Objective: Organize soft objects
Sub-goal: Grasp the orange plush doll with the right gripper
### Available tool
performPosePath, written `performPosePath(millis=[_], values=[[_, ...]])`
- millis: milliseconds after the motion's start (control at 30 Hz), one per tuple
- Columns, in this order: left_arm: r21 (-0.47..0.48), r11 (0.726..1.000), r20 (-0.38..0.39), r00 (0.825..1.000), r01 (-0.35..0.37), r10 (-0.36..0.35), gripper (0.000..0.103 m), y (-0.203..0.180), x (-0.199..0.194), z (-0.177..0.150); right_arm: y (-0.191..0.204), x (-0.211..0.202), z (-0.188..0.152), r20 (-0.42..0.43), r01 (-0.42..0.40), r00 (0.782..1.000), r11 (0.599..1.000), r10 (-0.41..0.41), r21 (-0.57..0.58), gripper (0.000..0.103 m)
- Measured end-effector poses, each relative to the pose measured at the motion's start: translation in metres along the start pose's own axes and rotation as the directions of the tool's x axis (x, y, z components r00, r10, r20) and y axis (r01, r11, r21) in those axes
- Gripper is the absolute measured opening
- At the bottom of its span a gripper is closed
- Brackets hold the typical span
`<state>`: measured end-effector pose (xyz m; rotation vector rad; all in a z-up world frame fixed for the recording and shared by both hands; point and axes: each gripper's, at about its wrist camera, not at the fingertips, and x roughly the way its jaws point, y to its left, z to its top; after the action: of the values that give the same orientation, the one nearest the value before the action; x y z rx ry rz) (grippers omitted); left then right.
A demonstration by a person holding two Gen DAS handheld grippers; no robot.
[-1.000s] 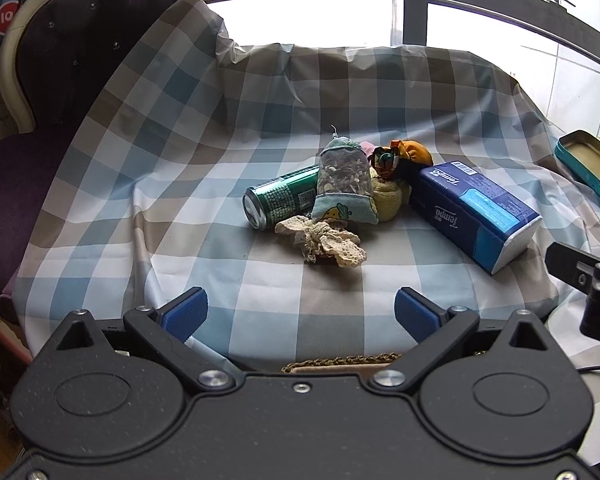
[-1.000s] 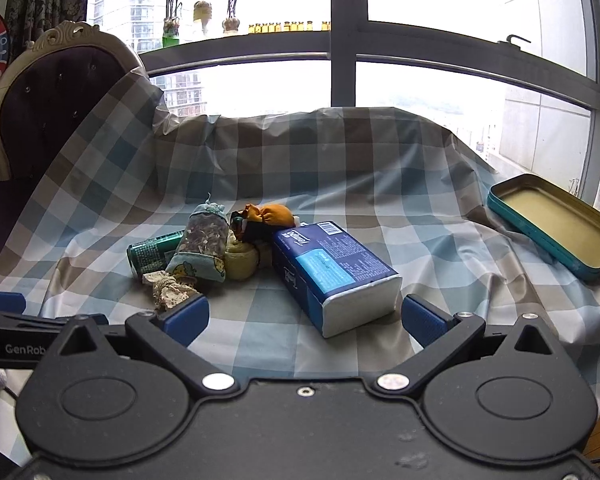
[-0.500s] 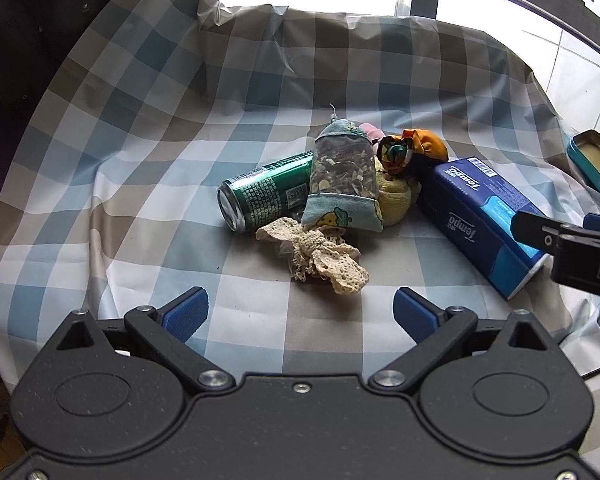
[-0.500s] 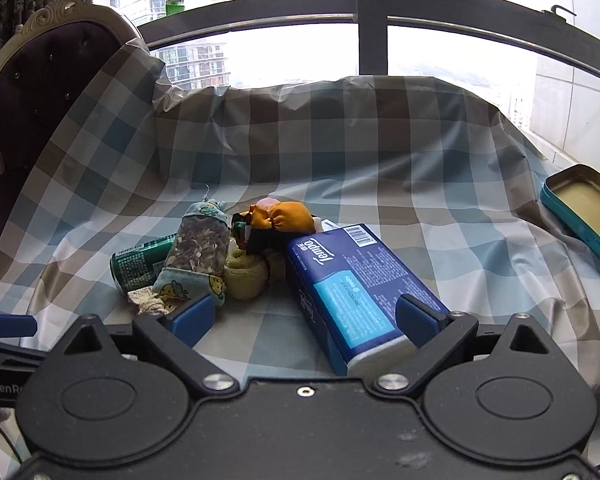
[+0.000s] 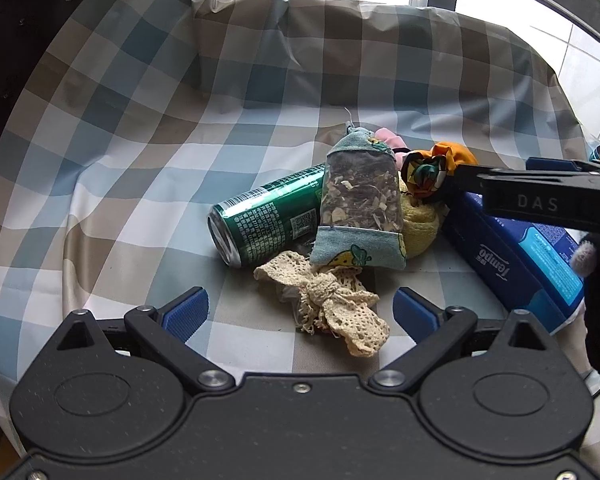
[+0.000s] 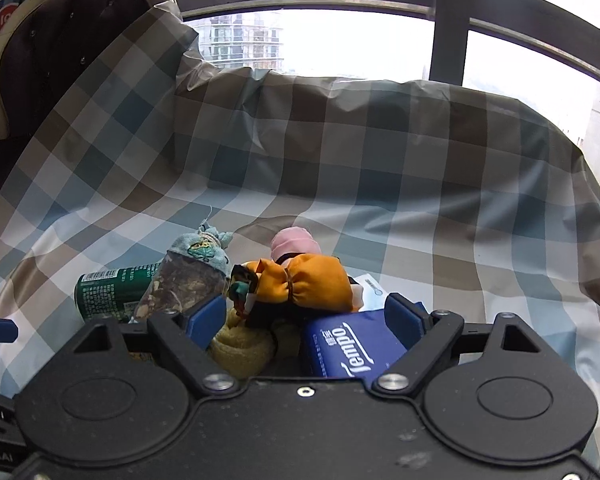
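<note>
Right gripper [image 6: 306, 316] is partly spread, jaws have just been closing, and the orange stuffed fabric bundle [image 6: 300, 284] sits between them, not pinched yet as far as I can see. It rests on top of the pile, leaning on the dark blue Tempo tissue pack [image 6: 352, 346] and the yellow knitted roll [image 6: 240, 348]. Left gripper [image 5: 298, 312] is spread wide and empty, hovering just short of the cream crocheted lace piece [image 5: 332, 308] on the checked blue-and-beige cloth [image 5: 140, 160].

My read on doing this grab well:
- keep the right pads centred on the orange bundle's fat middle, clear of the tissue pack edge (the right pad looks very near it)
- squeeze gently, it will squash
- lift straight up so the herb-filled sachet with blue cloth ends [image 5: 360, 208] and green drink can [image 5: 268, 220] don't roll
- left gripper takes the lace by its knotted centre, not a loose frill

Pink soft thing [image 6: 294, 240] behind the bundle: can't tell what it is.
</note>
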<state>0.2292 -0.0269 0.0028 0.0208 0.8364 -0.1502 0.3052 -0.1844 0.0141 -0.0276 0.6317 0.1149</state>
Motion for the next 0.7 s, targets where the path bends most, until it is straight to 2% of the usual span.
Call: performPosePath(millis=[333, 533, 700], values=[[0.002, 1.0, -0.004, 1.0, 0.002, -0.002, 0.096, 0.002, 0.011, 0.009, -0.003, 0.069, 0.02, -0.115, -0.061, 0.992, 0.998, 0.057, -0.031, 0.086], [0.002, 1.0, -0.003, 1.0, 0.004, -0.004, 0.096, 0.004, 0.015, 0.015, -0.009, 0.09, 0.025, -0.14, -0.1, 0.985, 0.995, 0.097, -0.011, 0.085], [0.009, 1.0, -0.004, 1.0, 0.008, -0.007, 0.096, 0.001, 0.02, 0.021, -0.014, 0.095, 0.024, -0.122, -0.118, 0.985, 0.993, 0.12, 0.024, 0.072]])
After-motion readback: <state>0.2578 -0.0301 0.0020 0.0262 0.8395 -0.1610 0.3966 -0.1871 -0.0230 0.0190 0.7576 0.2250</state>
